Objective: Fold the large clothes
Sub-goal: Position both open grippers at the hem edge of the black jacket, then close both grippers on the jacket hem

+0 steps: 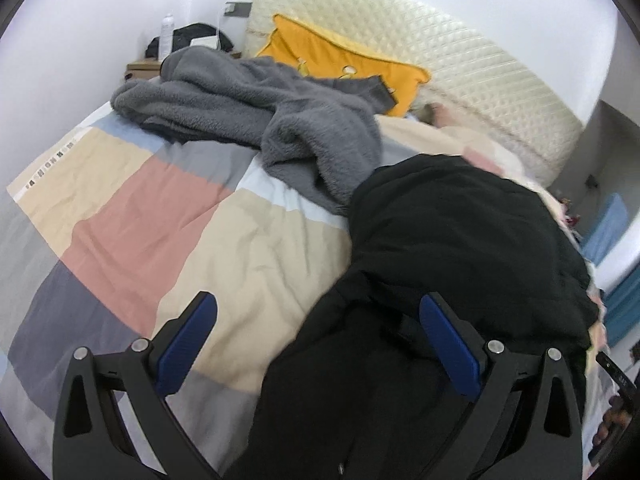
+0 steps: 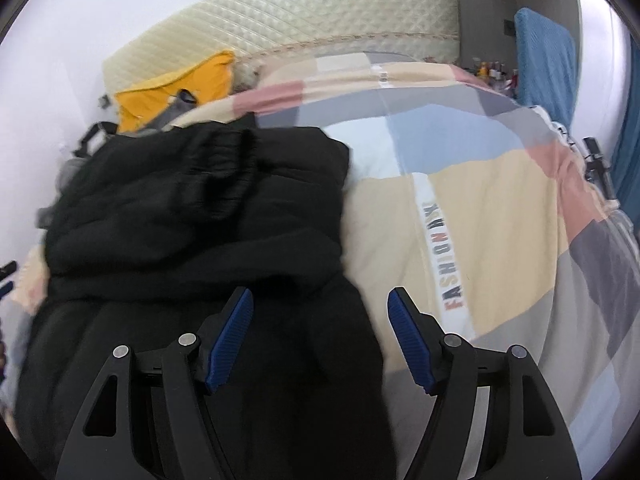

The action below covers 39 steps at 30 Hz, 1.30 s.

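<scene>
A large black garment [image 1: 448, 248] lies bunched on the colour-block bedspread [image 1: 132, 216]; it also shows in the right wrist view [image 2: 192, 216], partly folded over itself. My left gripper [image 1: 318, 320] is open above the garment's left edge, holding nothing. My right gripper [image 2: 320, 312] is open above the garment's right edge, empty. A grey fleece garment [image 1: 248, 108] lies crumpled at the head of the bed.
A yellow pillow [image 1: 340, 56] leans on the quilted cream headboard [image 1: 460, 60]. A nightstand with a bottle [image 1: 167, 28] stands at the far left. The bedspread [image 2: 480, 208] stretches right; a blue towel [image 2: 544, 60] hangs beyond it.
</scene>
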Available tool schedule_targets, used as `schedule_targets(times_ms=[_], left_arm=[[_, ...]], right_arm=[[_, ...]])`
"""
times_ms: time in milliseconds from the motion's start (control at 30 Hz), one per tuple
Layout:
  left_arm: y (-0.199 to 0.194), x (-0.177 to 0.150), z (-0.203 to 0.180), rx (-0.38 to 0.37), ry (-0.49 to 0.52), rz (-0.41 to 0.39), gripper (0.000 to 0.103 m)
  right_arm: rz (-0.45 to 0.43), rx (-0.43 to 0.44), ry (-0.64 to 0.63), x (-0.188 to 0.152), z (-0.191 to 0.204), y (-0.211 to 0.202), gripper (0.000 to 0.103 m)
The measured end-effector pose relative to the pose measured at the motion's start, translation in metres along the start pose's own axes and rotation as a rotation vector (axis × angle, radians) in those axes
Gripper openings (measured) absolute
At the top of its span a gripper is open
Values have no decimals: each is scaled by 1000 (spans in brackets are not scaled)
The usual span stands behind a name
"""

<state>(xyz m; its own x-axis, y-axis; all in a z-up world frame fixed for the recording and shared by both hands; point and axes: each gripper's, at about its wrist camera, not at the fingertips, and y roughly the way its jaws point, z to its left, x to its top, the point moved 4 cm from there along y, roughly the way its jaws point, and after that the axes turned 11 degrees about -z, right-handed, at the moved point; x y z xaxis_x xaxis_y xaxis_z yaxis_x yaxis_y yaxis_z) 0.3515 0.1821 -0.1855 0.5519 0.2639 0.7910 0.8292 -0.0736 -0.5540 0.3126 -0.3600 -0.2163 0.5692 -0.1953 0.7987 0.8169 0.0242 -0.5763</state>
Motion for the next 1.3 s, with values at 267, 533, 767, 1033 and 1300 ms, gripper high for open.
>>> schedule_targets(times_ms=[267,533,767,1033,1300], left_arm=[[-59,-5,33,-181,-85,130,101],[-85,-46,68,-325,-241,416,101],[-83,-119,63,-395,-286,693,100],[-61,-155,63,-338,-337,806,100],[-43,-169,54,-311,-329,881,100]], right_arm=[[81,184,-7,-9,21,-70,68],[278,321,100,-43,-1,-109,69],[502,361,196,-96,-20,-107,69],[689,409,232,-138,-31,-91,69],[765,524,243,-158,-12,-77,69]])
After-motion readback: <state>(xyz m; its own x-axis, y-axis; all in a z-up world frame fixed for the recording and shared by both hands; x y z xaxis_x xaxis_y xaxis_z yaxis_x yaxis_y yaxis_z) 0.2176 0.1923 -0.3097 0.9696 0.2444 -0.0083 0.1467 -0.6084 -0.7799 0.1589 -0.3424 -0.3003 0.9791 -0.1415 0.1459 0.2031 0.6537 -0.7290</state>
